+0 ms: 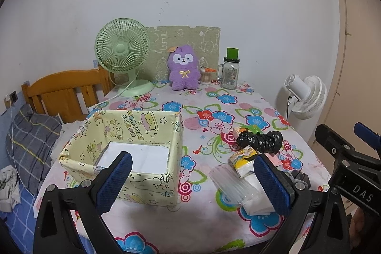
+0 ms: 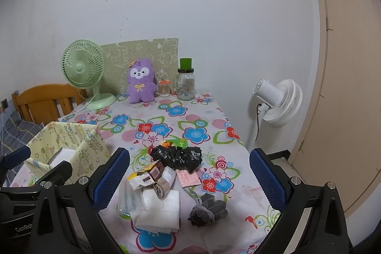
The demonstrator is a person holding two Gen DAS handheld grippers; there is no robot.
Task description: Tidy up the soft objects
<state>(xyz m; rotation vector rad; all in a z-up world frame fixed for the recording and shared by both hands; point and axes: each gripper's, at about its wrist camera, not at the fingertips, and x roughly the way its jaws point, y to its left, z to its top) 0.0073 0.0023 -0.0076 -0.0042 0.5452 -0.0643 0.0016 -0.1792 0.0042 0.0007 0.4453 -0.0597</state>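
Both my left gripper [image 1: 190,179] and right gripper [image 2: 189,176] hover wide open and empty over the bench [image 2: 190,116], nothing packed yet, so next I judge the right must close on the black bag [image 2: 177,156] for the yellow box [image 1: 133,132].

I see a table in a flowered cloth [image 2: 166,125]. At its back edge: green fan [image 2: 83,68], purple plush [image 2: 141,81], small jar [image 2: 164,88], glass jar [image 2: 186,83]. Near left: yellow box [image 1: 133,154]. Near right, clustered: black bag [image 2: 177,157], white packs [image 2: 158,211], grey cloth [image 2: 208,210].
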